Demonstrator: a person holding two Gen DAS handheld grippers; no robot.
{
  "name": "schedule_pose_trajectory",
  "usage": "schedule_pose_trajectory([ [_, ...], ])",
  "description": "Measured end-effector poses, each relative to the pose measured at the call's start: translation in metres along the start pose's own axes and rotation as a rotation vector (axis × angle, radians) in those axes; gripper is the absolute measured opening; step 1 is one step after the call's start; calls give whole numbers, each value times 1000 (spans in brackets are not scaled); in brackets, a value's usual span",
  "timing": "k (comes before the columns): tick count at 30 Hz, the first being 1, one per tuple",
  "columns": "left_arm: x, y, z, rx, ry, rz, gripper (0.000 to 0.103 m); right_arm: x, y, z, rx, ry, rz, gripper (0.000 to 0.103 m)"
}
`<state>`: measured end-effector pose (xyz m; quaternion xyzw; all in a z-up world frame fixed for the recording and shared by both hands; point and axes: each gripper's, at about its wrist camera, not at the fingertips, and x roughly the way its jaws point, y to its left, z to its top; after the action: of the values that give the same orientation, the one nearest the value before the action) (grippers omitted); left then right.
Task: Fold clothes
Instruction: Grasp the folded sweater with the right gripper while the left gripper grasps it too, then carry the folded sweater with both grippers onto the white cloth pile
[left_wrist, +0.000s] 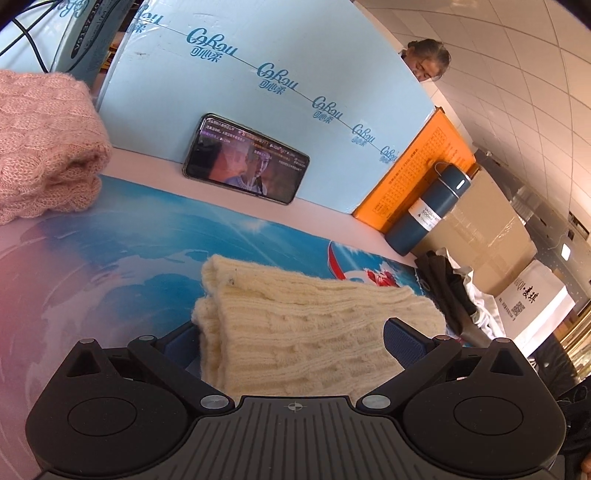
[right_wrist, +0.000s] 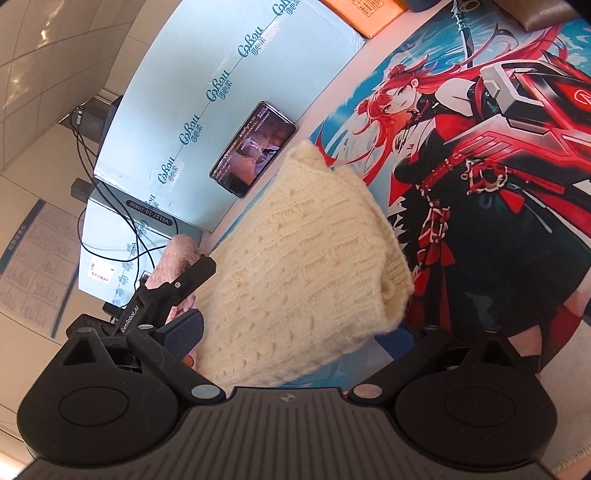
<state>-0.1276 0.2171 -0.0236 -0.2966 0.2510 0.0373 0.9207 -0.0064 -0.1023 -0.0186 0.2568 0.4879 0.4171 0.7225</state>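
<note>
One folded cream sweater (left_wrist: 295, 332) (right_wrist: 295, 266), long axis toward phone (left_wrist: 246, 158) (seemingly).

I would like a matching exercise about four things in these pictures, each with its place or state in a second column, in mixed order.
Things:
1. cream sweater
2. pink sweater
3. phone
4. blue bottle

Places or states:
A. leans on the light blue box, screen lit
B. stands beside the orange box
C. folded, far left of the mat
D. folded, between the left gripper's open fingers

Pairs: 1-D, 2-C, 3-A, 4-B
</note>
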Motion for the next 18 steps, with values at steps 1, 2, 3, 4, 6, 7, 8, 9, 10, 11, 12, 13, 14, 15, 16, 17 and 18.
schedule_pose_trajectory([
  [1,1,-3,-1,17,1,3,102,1,1,0,-7,-8,-12,93],
  [2,2,-6,-3,35,2,6,102,2,0,-1,-11,-10,-24,81],
  [3,3,-9,-5,57,2,8,102,3,0,-1,-15,-12,-36,70],
  [4,3,-12,-7,78,2,10,99,3,-1,-1,-18,-14,-47,64],
  [6,3,-15,-10,99,-4,9,94,4,-3,-2,-26,-18,-62,48],
  [7,3,-16,-12,98,-5,0,87,3,-5,-3,-28,-16,-57,46],
  [8,2,-17,-13,97,-6,-9,83,2,-7,-4,-30,-13,-51,40],
  [9,1,-18,-14,98,-10,-17,73,1,-10,-5,-25,-9,-44,37],
  [10,0,-19,-16,102,-16,-23,65,0,-12,-5,-12,-7,-37,35],
  [11,-1,-21,-17,105,-22,-29,61,-2,-15,-4,1,-6,-30,34],
  [12,-2,-23,-18,109,-28,-36,49,-4,-18,-4,14,-4,-23,34],
  [13,-3,-24,-20,107,-31,-43,41,-6,-20,-4,27,-3,-15,34],
  [14,-4,-26,-22,102,-32,-48,40,-9,-23,-4,28,-9,-8,34],
  [15,-5,-29,-24,101,-34,-47,35,-12,-25,-3,28,-15,-1,32],
  [16,-6,-33,-26,102,-37,-46,32,-17,-27,-2,28,-25,10,31],
  [17,-8,-37,-29,106,-40,-43,31,-22,-30,-1,27,-35,21,28],
  [18,-9,-42,-31,109,-43,-43,27,-27,-31,0,23,-45,25,27],
])
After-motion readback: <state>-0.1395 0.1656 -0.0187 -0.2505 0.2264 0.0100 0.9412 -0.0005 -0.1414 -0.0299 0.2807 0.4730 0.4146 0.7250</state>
